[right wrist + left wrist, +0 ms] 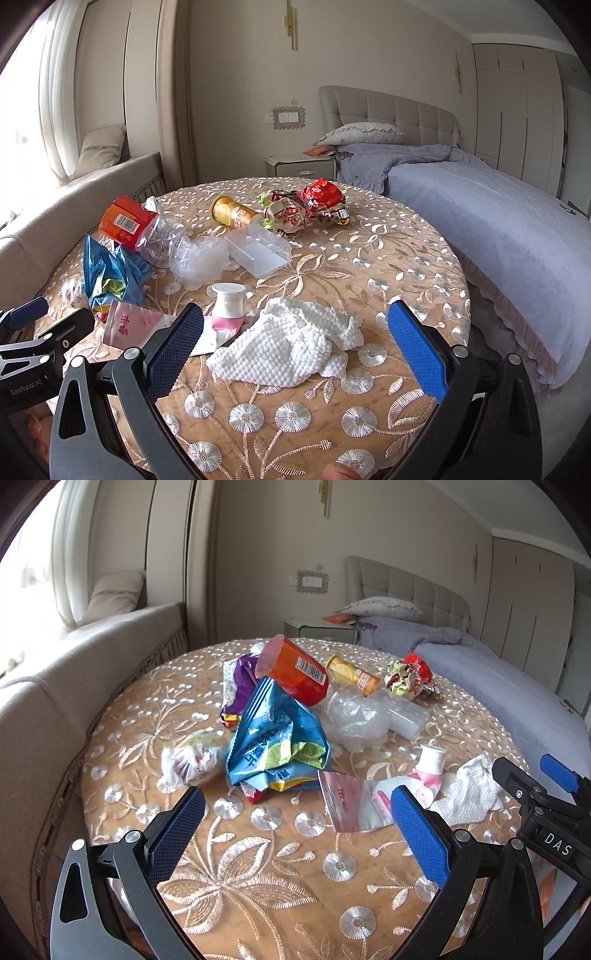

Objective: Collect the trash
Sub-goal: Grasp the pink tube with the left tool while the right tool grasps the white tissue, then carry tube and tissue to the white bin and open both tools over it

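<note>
Trash lies on a round table with an embroidered cloth (258, 867). A blue snack bag (277, 742) leans under an orange-red cup (295, 672), with a purple wrapper (240, 679) behind. A pink-white pouch (354, 801) lies just beyond my open, empty left gripper (299, 830). My right gripper (295, 347) is open and empty, its jaws either side of a crumpled white paper towel (291, 350). A small white bottle (229, 299), a clear plastic box (258, 251) and a yellow can (231, 214) lie farther back.
Crumpled clear plastic (354, 716) and red-and-yellow wrappers (306, 210) sit toward the table's far side. A small white plastic bag (188, 760) lies at the left. A bed (480, 221) stands to the right, a nightstand (301, 166) behind, a beige sofa (55, 686) to the left.
</note>
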Demonstrator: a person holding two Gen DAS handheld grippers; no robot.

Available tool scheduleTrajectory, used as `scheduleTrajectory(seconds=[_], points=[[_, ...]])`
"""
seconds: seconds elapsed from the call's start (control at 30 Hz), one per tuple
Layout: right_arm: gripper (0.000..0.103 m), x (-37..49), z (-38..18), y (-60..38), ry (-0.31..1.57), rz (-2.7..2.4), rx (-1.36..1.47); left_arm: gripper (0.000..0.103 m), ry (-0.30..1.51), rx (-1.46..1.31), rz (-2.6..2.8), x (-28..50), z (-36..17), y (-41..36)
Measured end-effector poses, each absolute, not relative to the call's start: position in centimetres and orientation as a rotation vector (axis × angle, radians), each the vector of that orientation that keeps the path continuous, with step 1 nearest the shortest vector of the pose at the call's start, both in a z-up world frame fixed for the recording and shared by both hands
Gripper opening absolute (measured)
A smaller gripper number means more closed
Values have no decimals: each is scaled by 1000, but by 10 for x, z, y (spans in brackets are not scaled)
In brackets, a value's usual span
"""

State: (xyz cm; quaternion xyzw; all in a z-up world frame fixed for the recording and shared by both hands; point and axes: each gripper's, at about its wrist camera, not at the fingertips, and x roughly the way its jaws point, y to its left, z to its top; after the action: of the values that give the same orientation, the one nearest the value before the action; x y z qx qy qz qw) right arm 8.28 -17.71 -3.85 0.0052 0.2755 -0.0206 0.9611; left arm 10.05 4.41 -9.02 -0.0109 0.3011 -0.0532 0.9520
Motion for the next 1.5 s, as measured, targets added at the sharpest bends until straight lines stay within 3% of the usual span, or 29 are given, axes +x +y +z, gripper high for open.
scheduleTrajectory(seconds=[0.27, 0.33, 0.5, 0.53, 0.57, 0.6, 0.67, 0.7, 0.77, 1.13, 1.5], points=[[100, 117, -66, -185, 695, 26, -37, 96, 739, -61, -261, 133, -116, 27], [100, 121, -68, -185, 708, 42, -48, 86, 768, -60, -286, 141, -121, 22], [98, 122, -72, -183, 738, 101, -61, 44, 813, -41, -344, 149, -128, 10], [95, 122, -72, -183, 742, 114, -54, 37, 816, -32, -348, 150, -128, 8], [79, 123, -73, -184, 755, 129, -51, 26, 821, -29, -364, 151, -129, 6], [61, 124, -75, -183, 779, 145, -54, 23, 825, -36, -378, 152, -129, 5], [42, 124, -78, -184, 781, 140, -61, 15, 824, -37, -407, 151, -127, 1], [34, 124, -78, -185, 774, 131, -60, 11, 812, -45, -421, 149, -124, -1], [30, 122, -77, -191, 772, 139, -26, 6, 791, -67, -446, 146, -117, -4], [27, 83, -39, -227, 644, 98, 70, 2, 669, -30, -486, 116, -81, -26], [27, 12, -28, -303, 605, -105, 88, 1, 614, 92, -652, 87, -75, -121]])
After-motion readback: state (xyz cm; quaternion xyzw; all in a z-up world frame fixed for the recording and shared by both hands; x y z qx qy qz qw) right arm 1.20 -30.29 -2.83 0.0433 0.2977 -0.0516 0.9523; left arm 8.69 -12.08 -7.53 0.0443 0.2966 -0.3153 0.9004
